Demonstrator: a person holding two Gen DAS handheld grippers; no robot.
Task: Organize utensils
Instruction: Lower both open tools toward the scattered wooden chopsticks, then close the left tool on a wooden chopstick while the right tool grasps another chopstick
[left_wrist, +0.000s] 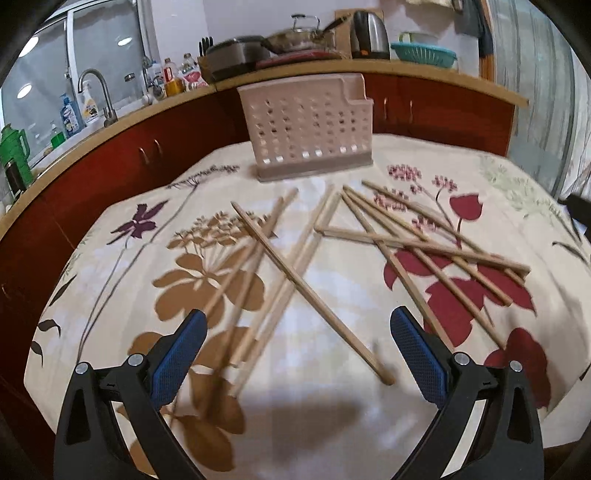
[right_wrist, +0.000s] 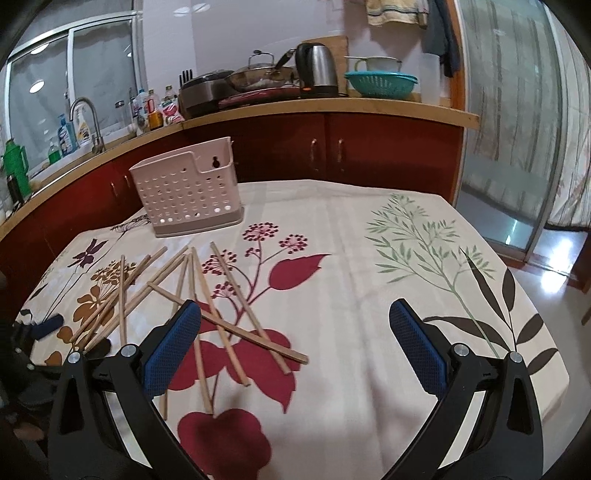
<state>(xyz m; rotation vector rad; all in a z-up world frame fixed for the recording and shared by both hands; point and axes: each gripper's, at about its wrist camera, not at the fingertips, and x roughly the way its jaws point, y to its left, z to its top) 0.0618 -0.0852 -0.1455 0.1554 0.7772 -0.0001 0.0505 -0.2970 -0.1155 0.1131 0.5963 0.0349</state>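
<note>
Wooden chopsticks (left_wrist: 314, 291) lie scattered on the table (left_wrist: 332, 417), nearest one running diagonally between the spread, empty left gripper (left_wrist: 297, 328), so left is closer; right gripper (right_wrist: 295, 325), also spread and empty, sits right of the pile, but its view shows the holder's (right_wrist: 184, 192) open top.

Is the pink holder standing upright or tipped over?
Upright: the holder stands flat on its base on the tablecloth, open top facing up.
</note>
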